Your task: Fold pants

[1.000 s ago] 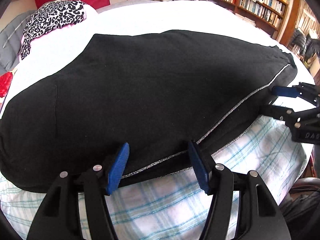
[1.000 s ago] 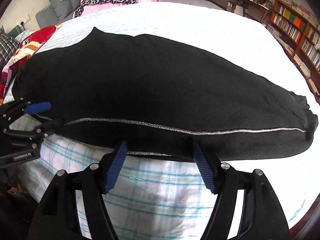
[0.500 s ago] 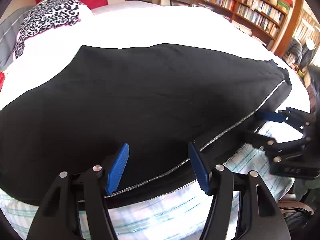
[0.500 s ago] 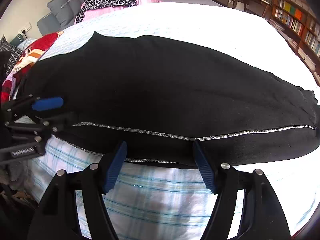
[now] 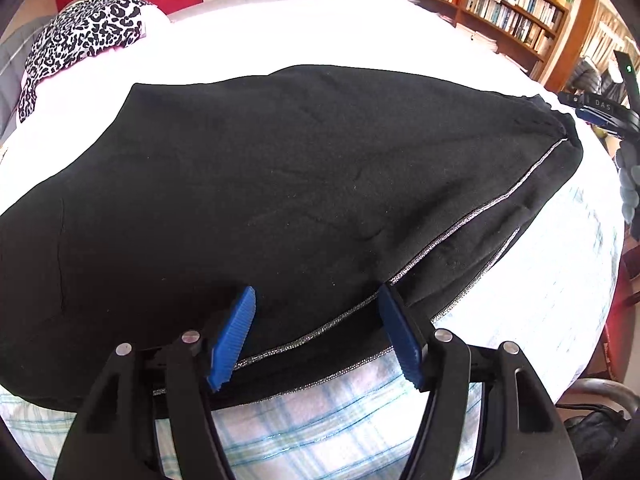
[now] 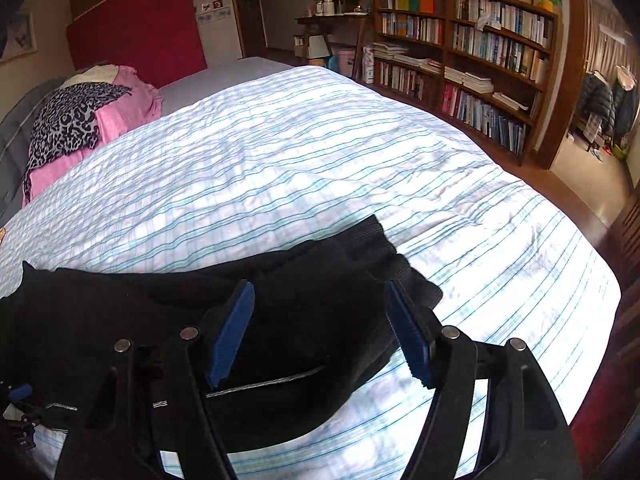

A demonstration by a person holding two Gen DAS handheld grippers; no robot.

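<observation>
Pants flat on the bed, first fold looks done, more folds to go

The black pants [image 5: 280,184] lie spread on the bed [image 6: 320,152], with one leg on top of the other, so I think the long fold is done and the short folds are still left. The pants look soft and thick, all black, with a thin shiny silver stripe [image 5: 472,220] along the near side and ribbed cuffs [image 6: 376,248] at the end. The left gripper [image 5: 316,334] has its jaws wide apart, and the near edge of the pants with the stripe sits between them, not pinched. The right gripper [image 6: 320,336] also has its jaws wide apart, over the cuff end, which lies between them and a bit past them. A spotty pillow [image 5: 80,36] sits far beyond the jaws.
</observation>
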